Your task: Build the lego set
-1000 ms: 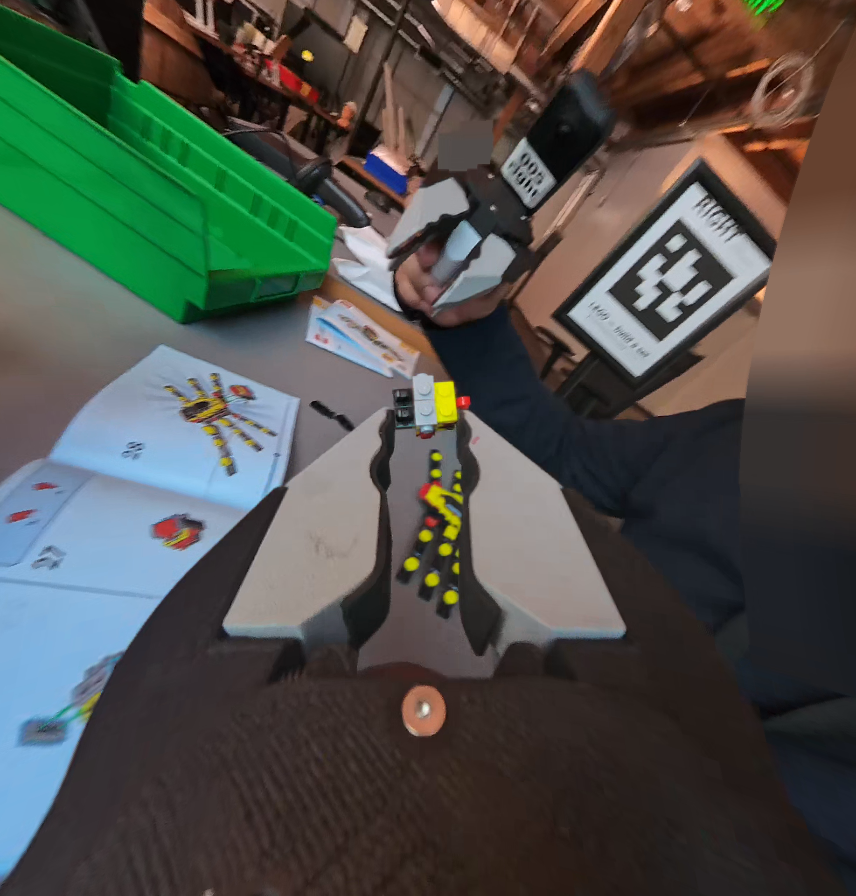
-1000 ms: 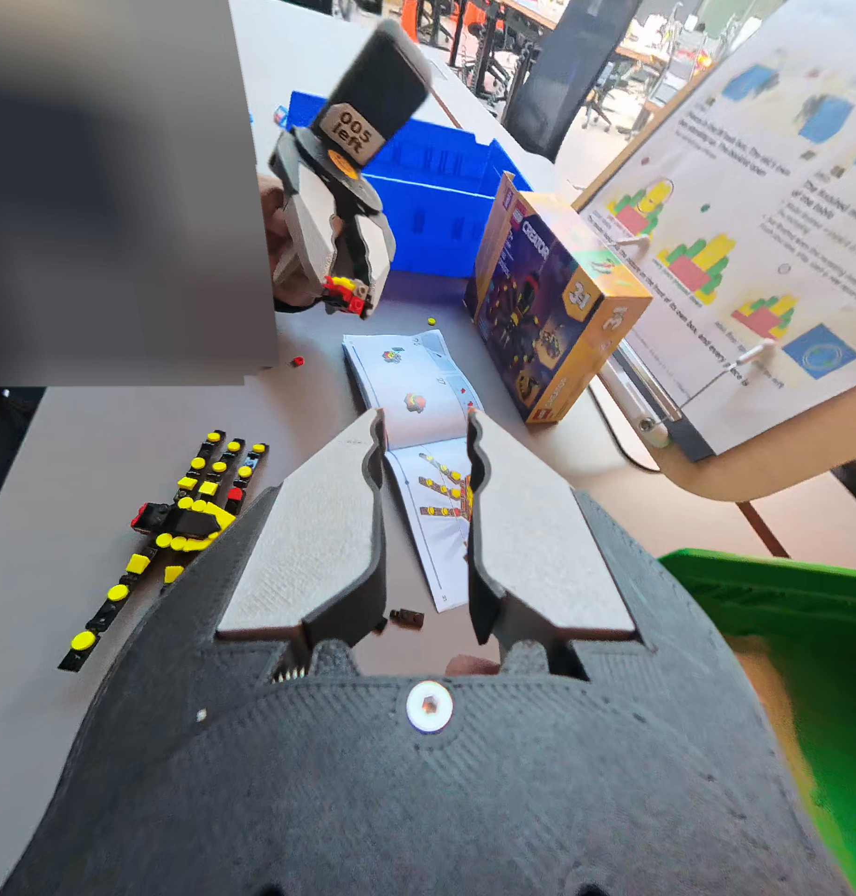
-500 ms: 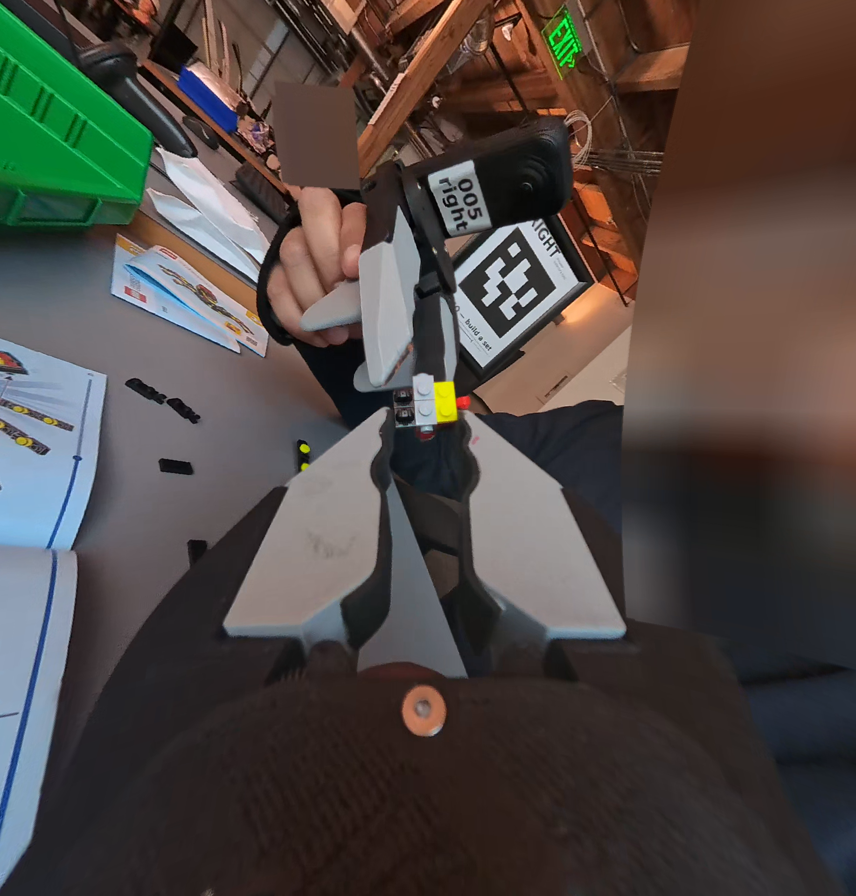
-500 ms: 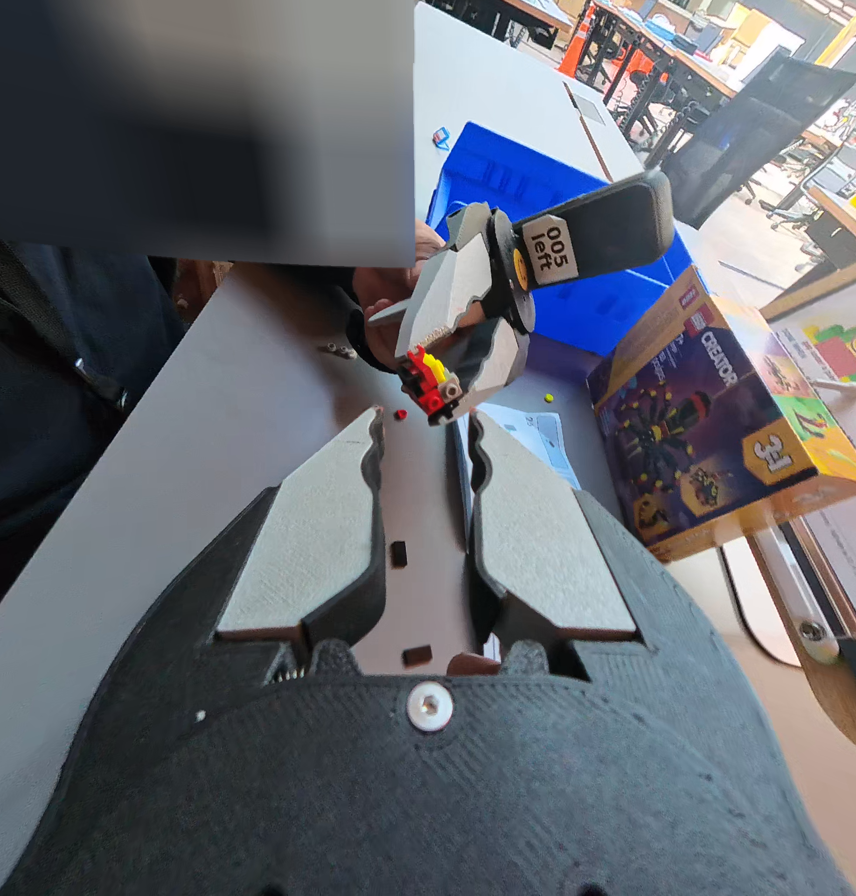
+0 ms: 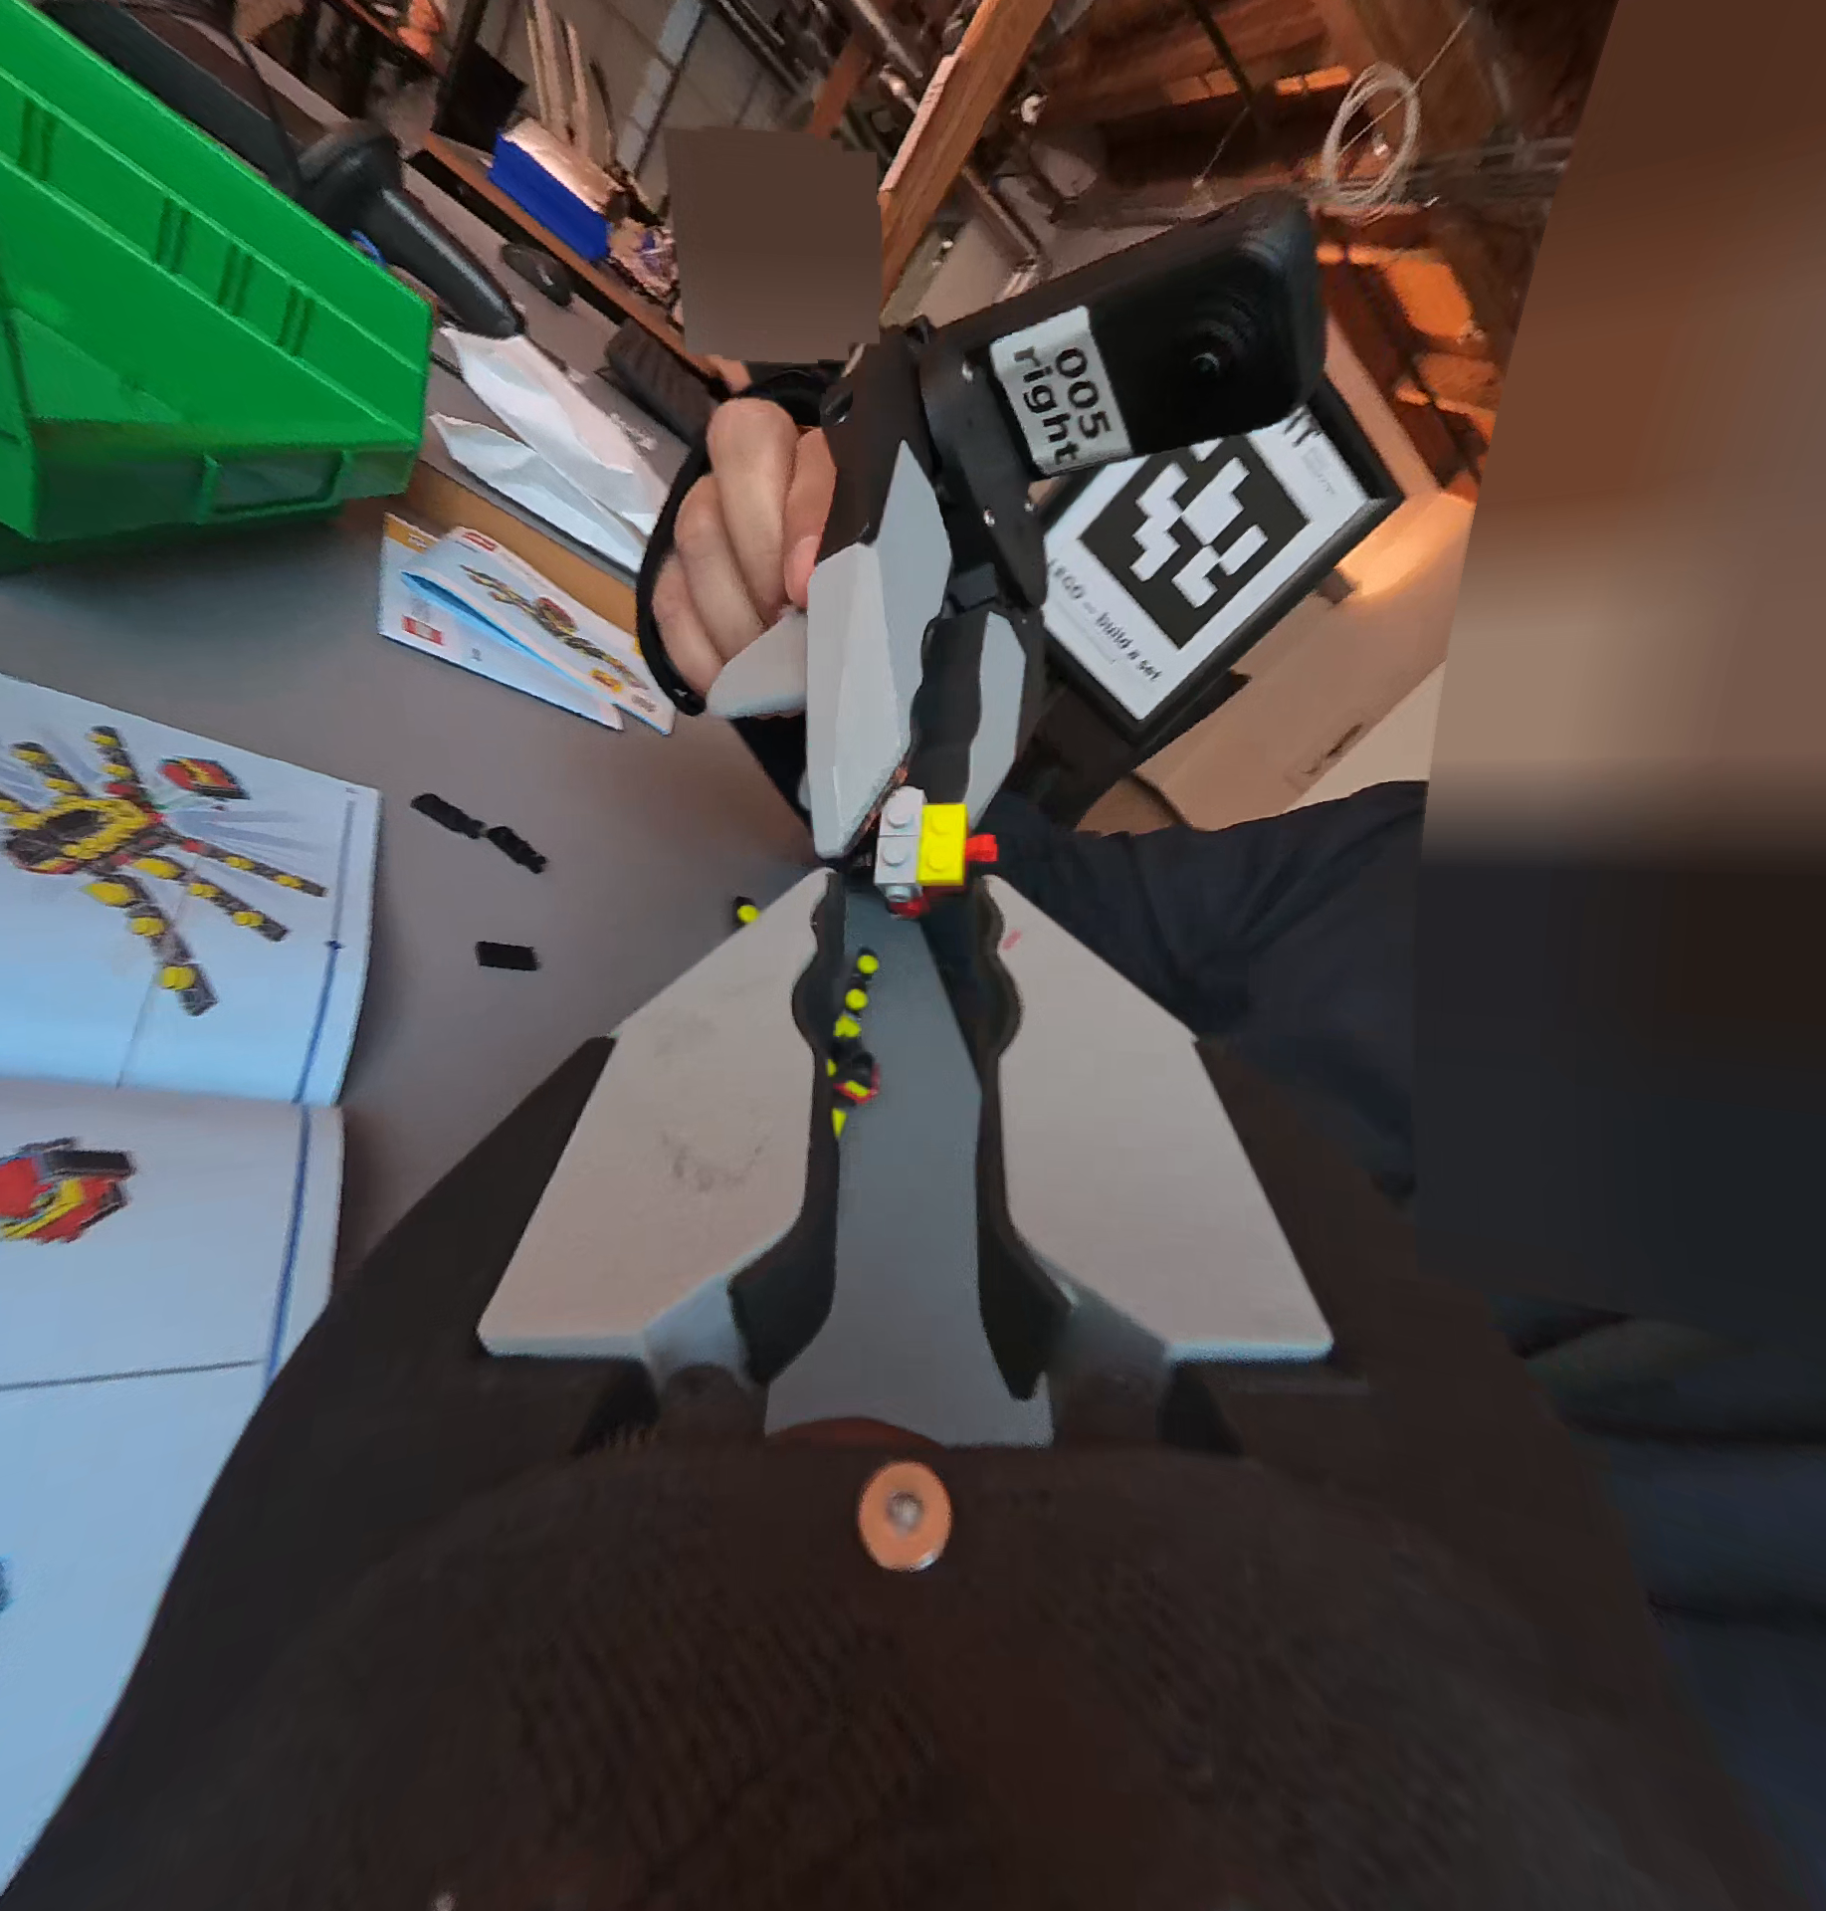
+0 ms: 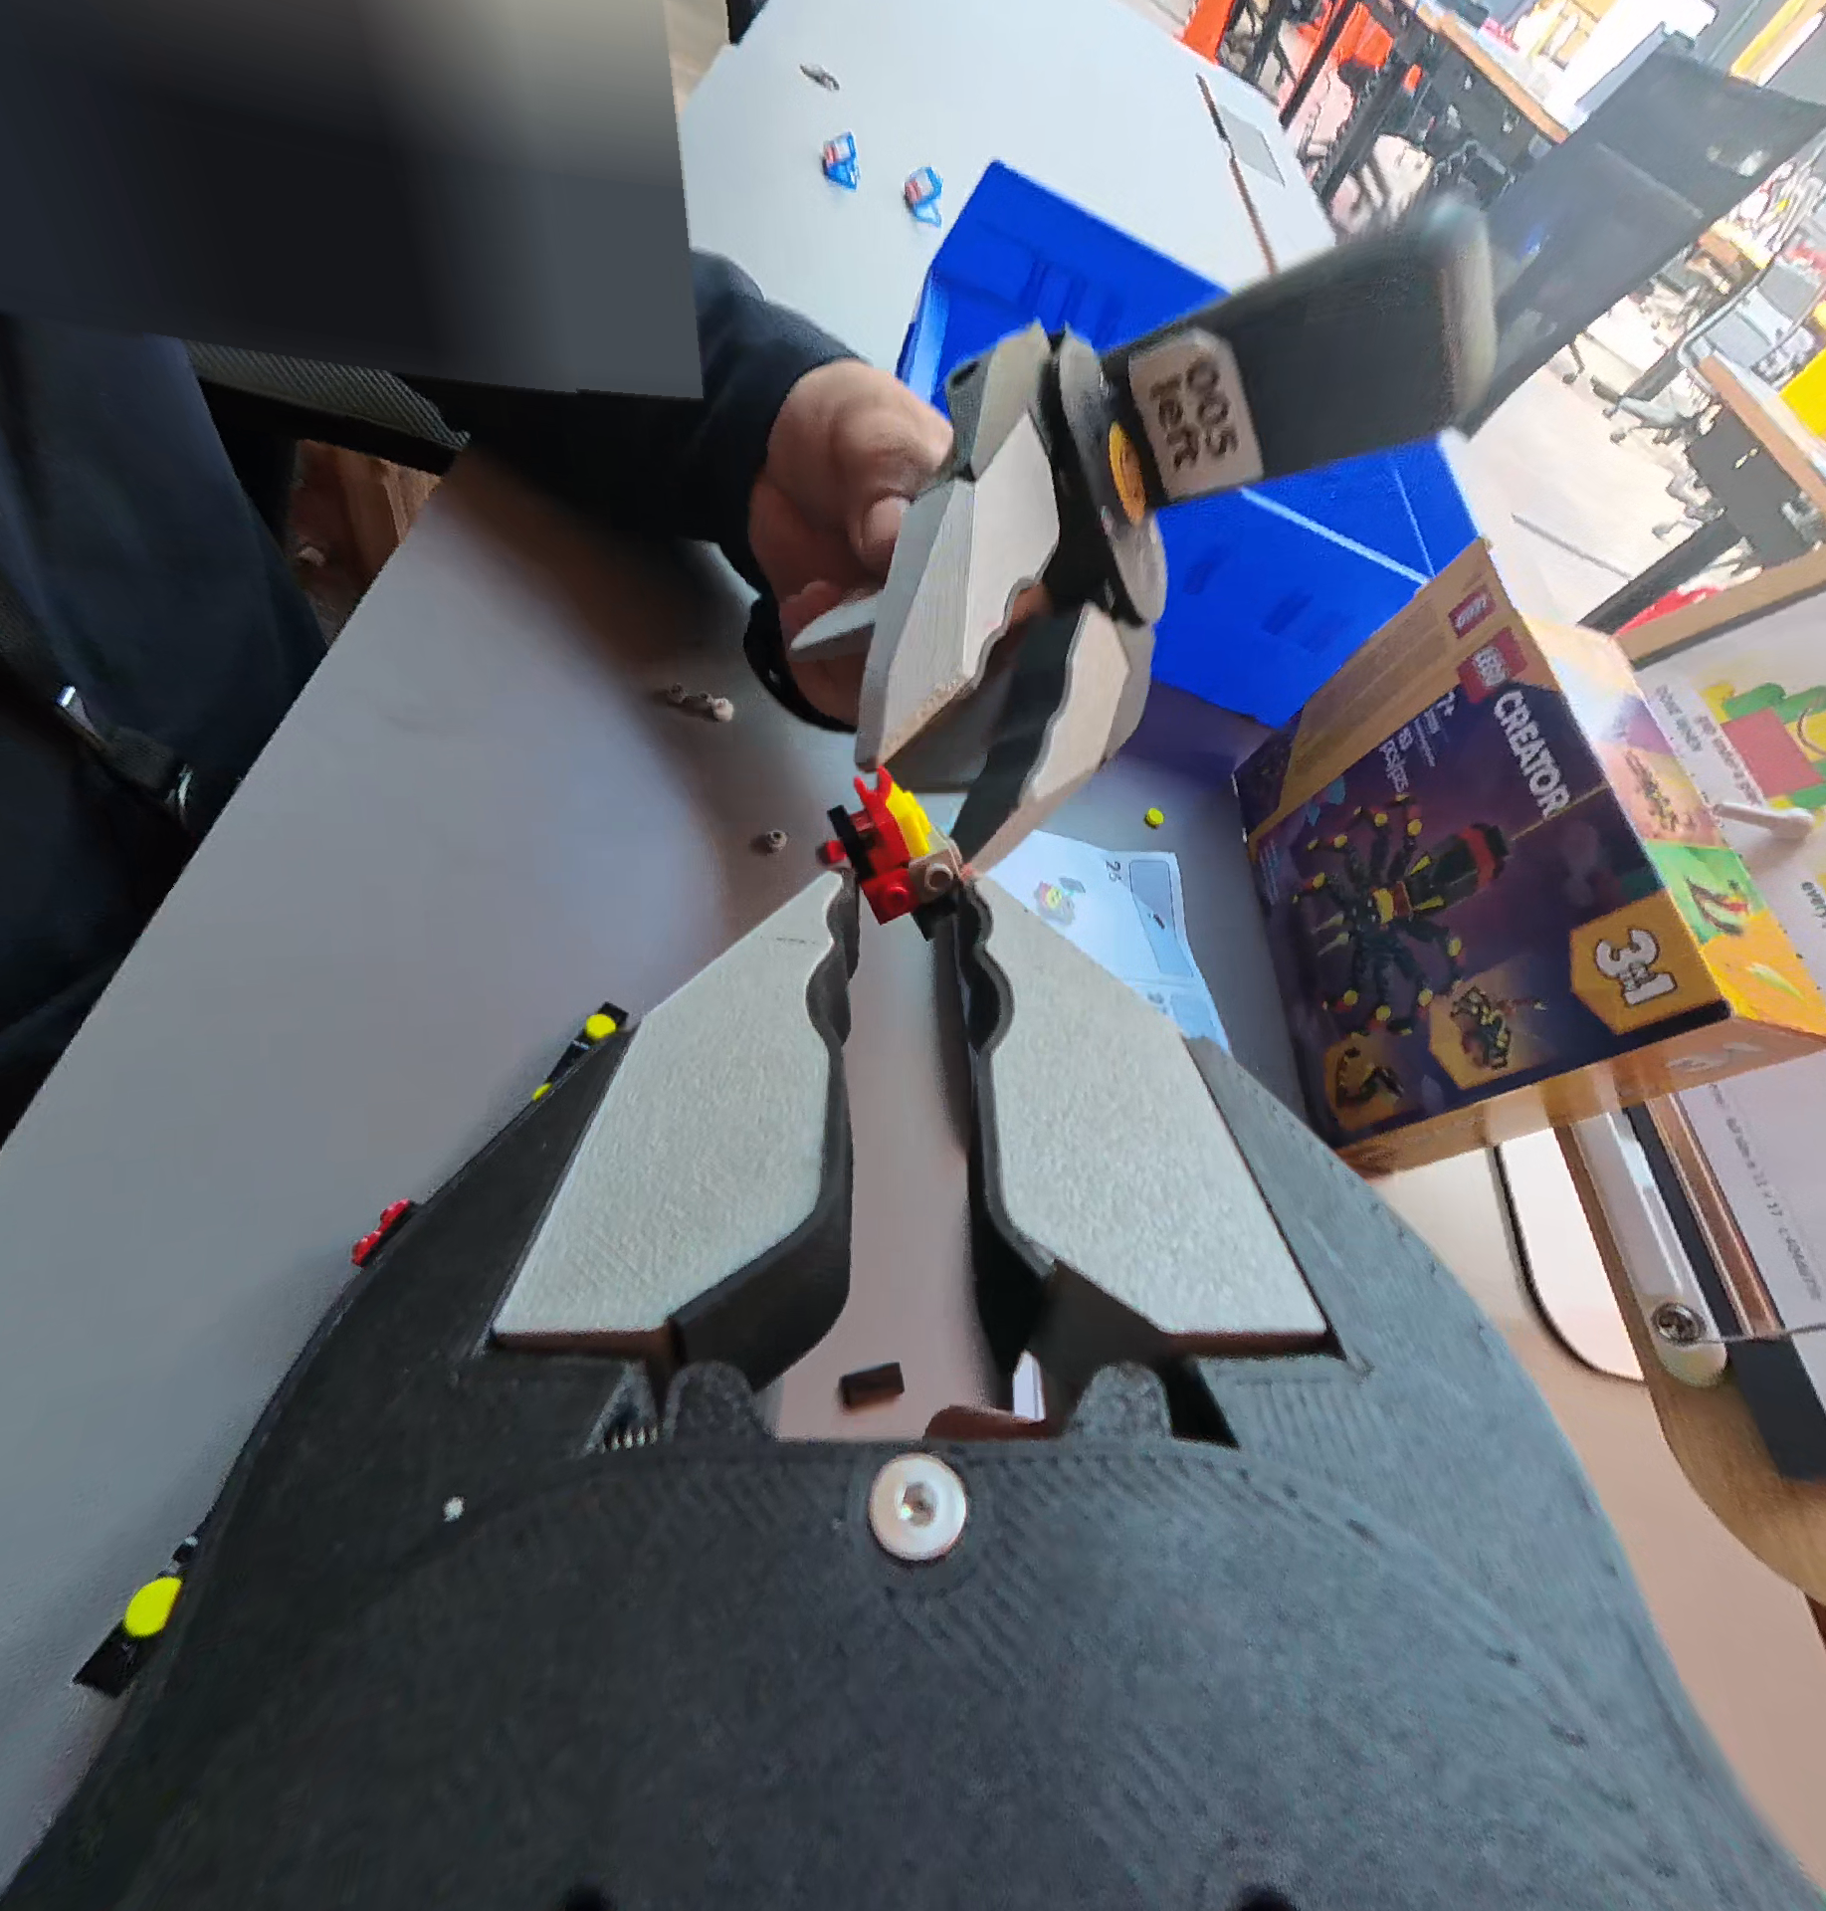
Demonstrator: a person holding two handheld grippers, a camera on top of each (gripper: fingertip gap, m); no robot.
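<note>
A small lego assembly (image 5: pixel 924 848) of grey, yellow and red bricks is held in the air between both grippers. My left gripper (image 5: pixel 908 889) is shut on it at its fingertips. In the right wrist view the assembly (image 6: pixel 888 858) shows its red, yellow and tan sides. My right gripper (image 6: pixel 903 905) is shut on its lower red end, tip to tip with the left gripper (image 6: pixel 924 807). The right gripper (image 5: pixel 908 817) comes down onto the assembly from above in the left wrist view. A black spider part with yellow studs (image 5: pixel 852 1034) lies on the table below.
A green bin (image 5: pixel 164 341) stands at the back left. An open instruction booklet (image 5: pixel 143 931), a second booklet (image 5: pixel 516 620) and loose black pieces (image 5: pixel 474 827) lie on the grey table. A blue bin (image 6: pixel 1301 579) and the lego box (image 6: pixel 1508 879) stand beyond the grippers. My two grippers' fingertips are within a few centimetres of each other.
My right gripper moved in to meet the left one and its jaws narrowed onto the assembly. The left gripper kept hold of the assembly throughout.
</note>
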